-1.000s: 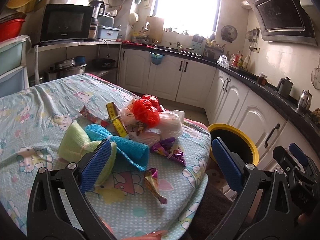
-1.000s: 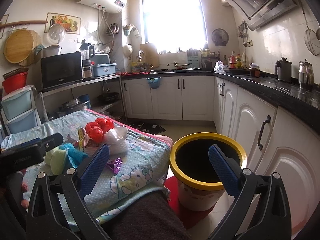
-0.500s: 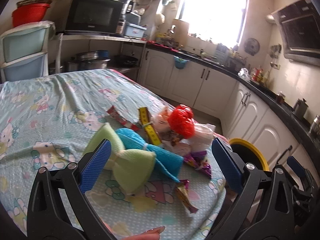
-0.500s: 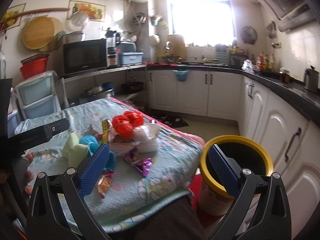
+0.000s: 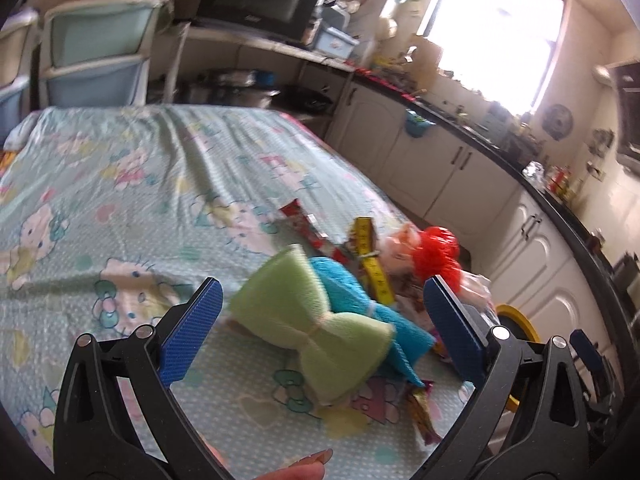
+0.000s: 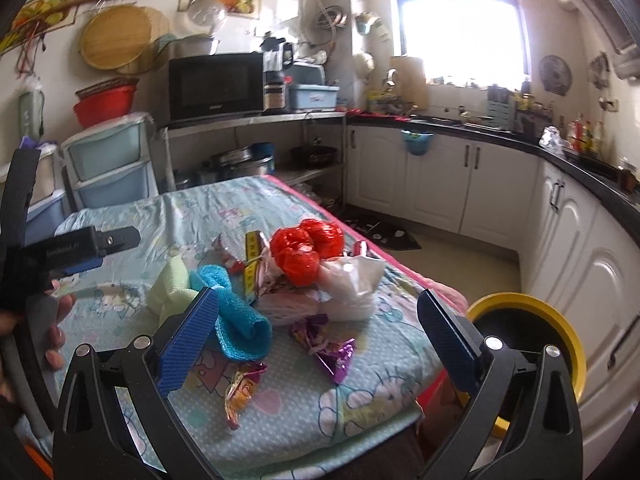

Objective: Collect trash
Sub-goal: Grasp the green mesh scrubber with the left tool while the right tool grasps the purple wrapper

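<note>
The left tongs (image 5: 320,320) are standing wide open and holding nothing, and they are hovering over the tabletop (image 5: 120,184), which is wearing a light green cartoon cloth. Between their blue pads (image 5: 188,336) a light green sponge (image 5: 316,324), tied in the middle like a bow, is lying on the cloth. A blue sponge (image 5: 352,292) of the same shape is lying just behind it and touching it.

The right tongs (image 6: 316,332) are also wide open and empty, hanging above the near edge of the tabletop (image 6: 360,412). In this view the trash is lying in one heap near the tabletop's right corner. A red plastic bag (image 6: 306,248) is sitting on top of a white plastic bag (image 6: 352,284), and a yellow measuring tape (image 6: 252,256) is lying just beside them on the left. A purple foil wrapper (image 6: 332,350) and a gold foil wrapper (image 6: 240,388) are lying on the cloth nearer to the tongs, a little apart from the heap. A red wrapper (image 5: 304,226) is lying behind the tape.

A trash bin with a yellow rim (image 6: 560,320) is standing on the floor, just beside the right corner of the tabletop, with its mouth open upward. Behind, a black microwave (image 6: 216,84) is standing on a shelf, and white cabinets (image 6: 440,180) are running along the wall under the window.
</note>
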